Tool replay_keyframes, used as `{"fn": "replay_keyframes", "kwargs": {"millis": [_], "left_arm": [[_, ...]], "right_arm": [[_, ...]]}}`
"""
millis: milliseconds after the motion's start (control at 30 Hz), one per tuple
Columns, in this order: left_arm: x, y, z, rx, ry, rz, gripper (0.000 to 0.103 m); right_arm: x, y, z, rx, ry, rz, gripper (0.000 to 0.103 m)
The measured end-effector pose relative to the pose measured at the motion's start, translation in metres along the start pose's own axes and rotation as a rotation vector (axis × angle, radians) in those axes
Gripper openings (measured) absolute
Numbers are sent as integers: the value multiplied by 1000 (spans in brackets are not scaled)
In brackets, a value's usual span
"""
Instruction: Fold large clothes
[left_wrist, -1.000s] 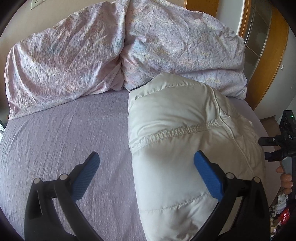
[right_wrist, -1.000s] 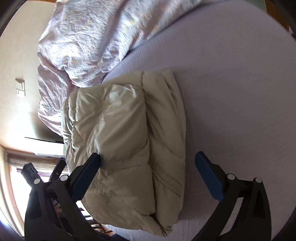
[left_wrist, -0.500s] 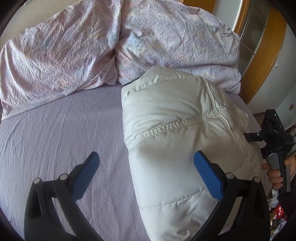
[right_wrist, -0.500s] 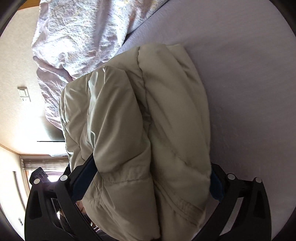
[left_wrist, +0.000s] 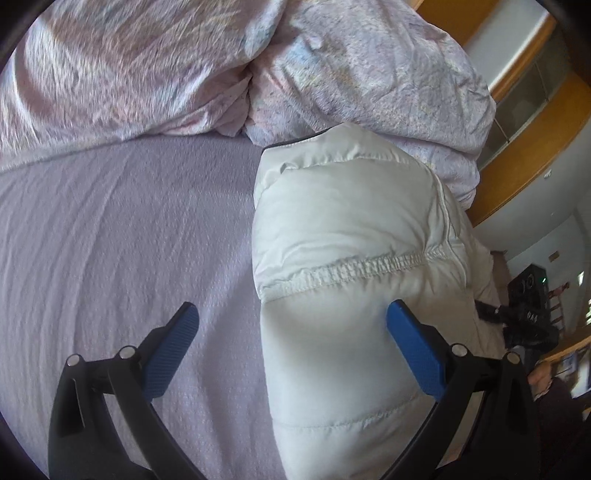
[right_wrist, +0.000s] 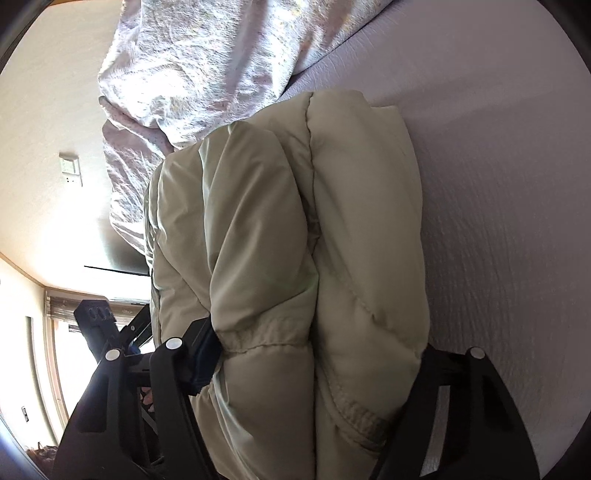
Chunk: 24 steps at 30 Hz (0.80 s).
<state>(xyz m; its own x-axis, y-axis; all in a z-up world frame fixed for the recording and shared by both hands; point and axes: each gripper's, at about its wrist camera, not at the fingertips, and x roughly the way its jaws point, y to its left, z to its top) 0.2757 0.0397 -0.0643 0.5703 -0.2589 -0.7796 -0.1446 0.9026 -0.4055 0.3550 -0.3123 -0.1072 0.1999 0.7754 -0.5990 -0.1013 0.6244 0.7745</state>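
Two tools: both on one puffy white jacket (left_wrist: 354, 295), which sits folded into a thick bundle on the bed (left_wrist: 129, 240), its far end just touching the rumpled pink duvet (left_wrist: 369, 74).
Left tool (left_wrist: 291, 343): spread wide, holding nothing. One blue pad hangs over bare sheet, the other sits over the jacket's top panel; I can't tell if it actually touches.
Right tool (right_wrist: 314, 373): straddling the near end of the bundle with the padding bulging out between the fingers. It's gripping the whole stack of layers, though the right-hand pad is hidden behind fabric, so how hard it bites is a guess.
Main risk: that bundle is fat and slippery. If the right tool only has the outer layers, I'd expect the inner fold to slide out and the jacket to spring open once it's lifted or dragged.
Second risk: puffy fill pushes back. With the left tool not pinning anything, the top flap near the elastic seam (left_wrist: 354, 269) could pop up.
Third risk: pulling toward the bed edge could drag the bundle off, since it already lies near that side.
Snag risk: the far end could catch the duvet if pushed forward.
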Motion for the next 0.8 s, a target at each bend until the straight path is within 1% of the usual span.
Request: {"fn": "replay_keyframes", "kwargs": {"millis": [67, 233, 400, 467, 533, 567, 633, 733, 800], "left_arm": [[8, 5, 2, -44, 28, -49, 101], [24, 7, 1, -96, 71, -120, 101], [41, 8, -5, -172, 112, -210, 101], [42, 7, -7, -192, 111, -230, 97], [40, 6, -8, -199, 107, -233, 87], [38, 7, -8, -208, 112, -243, 85], [33, 11, -6, -217, 116, -255, 76], [21, 15, -3, -216, 100, -252, 71], [10, 21, 2, -220, 76, -249, 69]], "right_arm": [[-1, -2, 0, 4, -1, 2, 69], [-1, -2, -1, 12, 2, 7, 69], [0, -7, 1, 25, 0, 21, 69], [1, -8, 1, 27, -2, 29, 69], [0, -9, 0, 31, -7, 45, 67], [0, -10, 0, 33, -11, 59, 66], [-2, -12, 0, 35, -16, 87, 64], [2, -10, 0, 36, -11, 126, 61], [8, -6, 1, 35, -5, 154, 61]]}}
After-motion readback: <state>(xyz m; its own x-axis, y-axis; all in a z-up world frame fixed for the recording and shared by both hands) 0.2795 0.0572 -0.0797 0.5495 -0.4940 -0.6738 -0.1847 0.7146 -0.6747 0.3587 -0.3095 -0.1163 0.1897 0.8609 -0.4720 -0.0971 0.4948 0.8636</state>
